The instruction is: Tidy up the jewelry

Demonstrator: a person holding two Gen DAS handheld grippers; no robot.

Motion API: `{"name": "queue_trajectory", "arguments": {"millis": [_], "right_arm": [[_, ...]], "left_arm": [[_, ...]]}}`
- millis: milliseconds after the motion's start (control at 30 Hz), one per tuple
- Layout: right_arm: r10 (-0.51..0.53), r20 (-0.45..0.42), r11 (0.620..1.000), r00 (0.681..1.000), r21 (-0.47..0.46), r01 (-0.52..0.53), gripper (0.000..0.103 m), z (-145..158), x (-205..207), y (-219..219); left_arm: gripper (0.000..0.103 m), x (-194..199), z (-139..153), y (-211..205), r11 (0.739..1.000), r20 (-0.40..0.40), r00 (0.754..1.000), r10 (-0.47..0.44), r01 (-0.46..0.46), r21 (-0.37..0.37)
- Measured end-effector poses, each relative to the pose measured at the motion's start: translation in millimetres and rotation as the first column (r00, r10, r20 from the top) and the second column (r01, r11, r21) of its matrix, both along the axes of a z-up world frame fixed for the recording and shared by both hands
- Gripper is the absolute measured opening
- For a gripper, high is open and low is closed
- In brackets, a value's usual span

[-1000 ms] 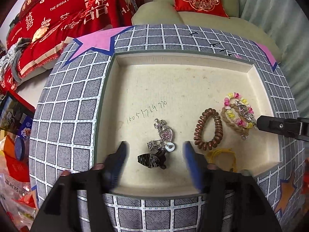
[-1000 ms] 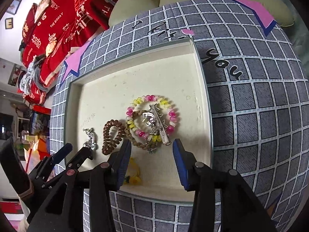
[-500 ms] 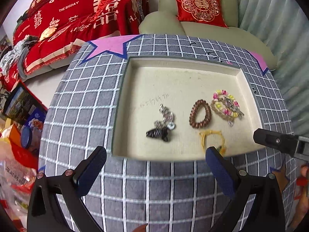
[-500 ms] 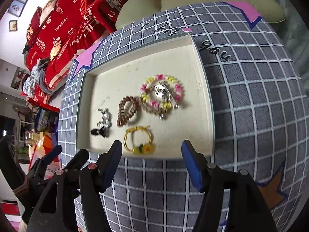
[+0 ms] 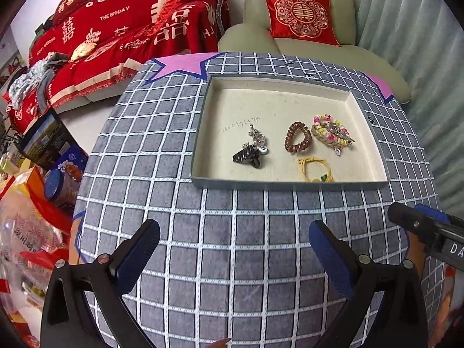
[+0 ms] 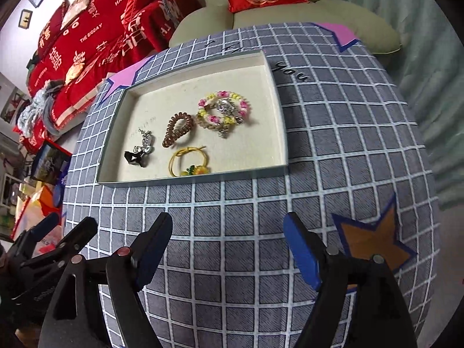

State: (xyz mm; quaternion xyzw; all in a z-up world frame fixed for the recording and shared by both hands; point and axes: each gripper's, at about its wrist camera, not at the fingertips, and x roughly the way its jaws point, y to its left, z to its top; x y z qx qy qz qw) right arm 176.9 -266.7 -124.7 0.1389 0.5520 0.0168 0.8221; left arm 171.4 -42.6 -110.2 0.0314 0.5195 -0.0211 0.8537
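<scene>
red wedding throws and a pale green armchair (image 5: 304,29) stand behind a grid-patterned grey cloth (image 5: 232,246) that covers the work surface. on the cloth lies a shallow tray (image 5: 200,133), its long axis running left to right in both views. all visible jewelry lies inside it: a silver charm with a black piece (image 5: 252,150) at left, a brown coil band (image 5: 297,137) in the middle, a beaded bracelet cluster (image 6: 223,110) at right, and a yellow flower tie (image 6: 188,162) against the near wall. left gripper (image 5: 233,249) stands released, nothing between its jaws. right gripper (image 6: 227,246) is opening, also empty. both hover over bare cloth on the near side of the tray; every piece lies ahead of them. judged nearer: left gripper to the charm, right gripper to the beads.
</scene>
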Motion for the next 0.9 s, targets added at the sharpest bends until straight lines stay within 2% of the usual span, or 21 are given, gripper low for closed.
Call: {"name": "queue_trajectory", "arguments": {"millis": [400, 667, 900], "right_arm": [[-0.001, 0.19, 0.984, 0.982, -0.174, 0.035, 0.082, 21.7, -37.0, 2.4], [-0.007, 0.189, 0.979, 0.982, -0.198, 0.045, 0.082, 28.3, -54.2, 3.0], [-0.003, 0.192, 0.978, 0.981, -0.205, 0.043, 0.082, 33.8, -70.5, 7.1]], "left_arm": [[0.103, -28.9, 0.7, 9.7, 1.0, 0.018, 1.0, 0.023, -0.023, 0.009], [0.103, -44.9, 6.1, 10.8, 1.0, 0.047, 0.999, 0.007, -0.007, 0.007], [0.103, -60.5, 8.0, 13.4, 1.0, 0.033, 0.999, -0.006, 0.006, -0.007]]}}
